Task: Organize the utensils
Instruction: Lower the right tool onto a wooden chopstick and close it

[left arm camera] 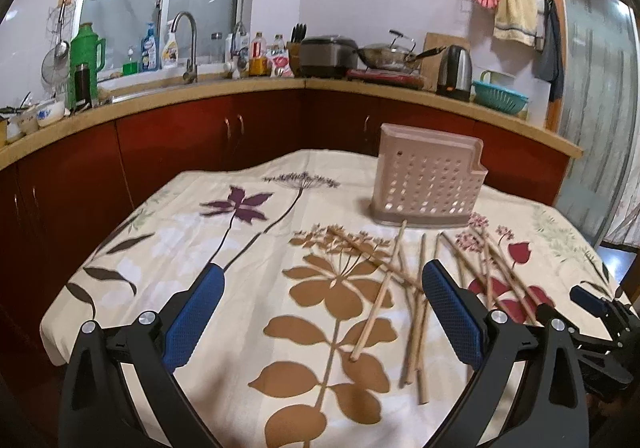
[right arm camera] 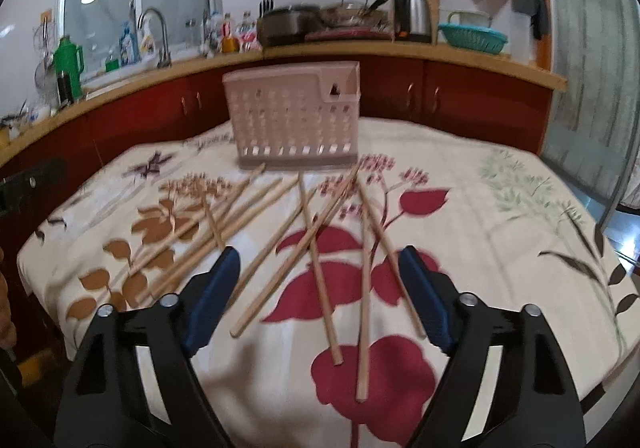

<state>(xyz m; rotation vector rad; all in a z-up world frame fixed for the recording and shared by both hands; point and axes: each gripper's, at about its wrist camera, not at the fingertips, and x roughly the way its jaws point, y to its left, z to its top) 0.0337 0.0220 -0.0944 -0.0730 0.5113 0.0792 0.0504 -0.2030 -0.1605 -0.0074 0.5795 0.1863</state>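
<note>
Several wooden chopsticks [right arm camera: 320, 276] lie scattered on the floral tablecloth in front of a pink perforated utensil holder [right arm camera: 296, 116]. In the left wrist view the chopsticks [left arm camera: 374, 314] lie to the right of centre and the holder [left arm camera: 426, 182] stands behind them. My left gripper [left arm camera: 322, 274] is open and empty above the cloth, left of the pile. My right gripper [right arm camera: 320, 260] is open and empty, with its jaws on either side of the nearest chopsticks, above them. The right gripper also shows at the right edge of the left wrist view [left arm camera: 596, 304].
The table [left arm camera: 192, 200] is covered by a cream cloth with flower prints. Behind it runs a red-cabinet kitchen counter [left arm camera: 260, 88] with sink, bottles, rice cooker, wok and kettle [left arm camera: 454, 72]. A glass door [left arm camera: 592, 96] is at the right.
</note>
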